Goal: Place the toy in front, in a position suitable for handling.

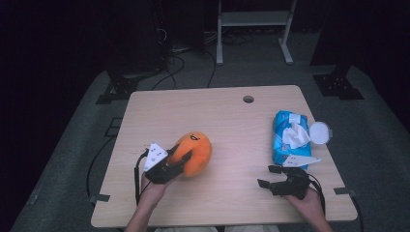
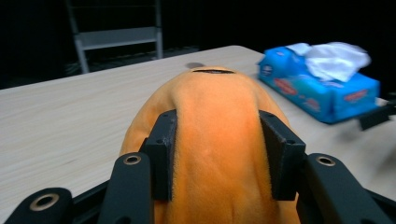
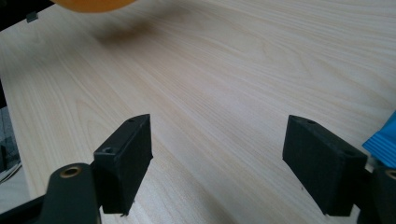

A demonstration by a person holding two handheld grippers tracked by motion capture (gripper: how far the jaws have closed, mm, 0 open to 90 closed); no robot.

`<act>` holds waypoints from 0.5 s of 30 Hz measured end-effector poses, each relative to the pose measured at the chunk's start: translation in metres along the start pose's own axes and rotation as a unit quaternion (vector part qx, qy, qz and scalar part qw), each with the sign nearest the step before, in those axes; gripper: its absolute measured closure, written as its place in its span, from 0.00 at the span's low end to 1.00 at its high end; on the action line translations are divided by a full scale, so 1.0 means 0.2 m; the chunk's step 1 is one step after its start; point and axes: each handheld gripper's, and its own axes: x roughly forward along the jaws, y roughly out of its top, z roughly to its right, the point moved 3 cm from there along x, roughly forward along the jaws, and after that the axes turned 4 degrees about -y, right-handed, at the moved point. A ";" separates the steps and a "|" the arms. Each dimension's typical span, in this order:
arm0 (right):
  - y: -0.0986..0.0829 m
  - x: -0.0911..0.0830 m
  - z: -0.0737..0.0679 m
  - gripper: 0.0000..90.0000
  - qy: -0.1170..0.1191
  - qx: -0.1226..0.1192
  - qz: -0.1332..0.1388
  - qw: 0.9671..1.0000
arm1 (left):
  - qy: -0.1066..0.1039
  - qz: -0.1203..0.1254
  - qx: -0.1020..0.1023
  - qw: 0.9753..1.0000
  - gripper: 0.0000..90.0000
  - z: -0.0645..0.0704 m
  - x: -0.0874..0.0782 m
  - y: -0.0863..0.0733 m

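An orange plush toy (image 1: 196, 151) with a small black mark on top lies left of the table's middle. My left gripper (image 1: 180, 158) is shut on it, and in the left gripper view both black jaws press into the orange plush toy (image 2: 215, 140) from either side. My right gripper (image 1: 269, 176) rests low near the front right of the table, open, with bare wood between its jaws (image 3: 217, 163). The toy's orange edge (image 3: 91, 4) shows at the top of the right gripper view.
A blue pack of tissues (image 1: 289, 137) with a white sheet sticking out lies at the right edge, just beyond my right gripper. A round white lid (image 1: 320, 132) sits beside it. The table (image 1: 227, 116) has a cable hole (image 1: 248, 99) near the back.
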 end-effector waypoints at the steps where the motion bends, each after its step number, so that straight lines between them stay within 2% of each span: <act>1: 0.00 0.00 0.00 0.25 0.000 0.001 -0.001 1.000 | -0.007 -0.002 0.002 1.000 0.60 0.02 0.01 0.00; 7: 0.00 0.00 0.01 0.25 -0.003 -0.002 0.001 1.000 | -0.046 -0.016 0.018 0.999 0.59 0.15 0.10 -0.02; 9: 0.00 0.00 0.01 0.25 -0.003 -0.001 0.001 1.000 | -0.050 -0.017 0.018 0.998 0.59 0.17 0.11 -0.03; 11: 0.00 0.00 0.01 0.25 -0.003 0.001 0.000 1.000 | -0.065 -0.024 0.019 0.997 0.59 0.21 0.15 -0.05; 15: 0.00 -0.01 0.01 0.25 -0.004 0.000 0.002 1.000 | -0.074 -0.029 0.031 0.996 0.59 0.25 0.19 -0.05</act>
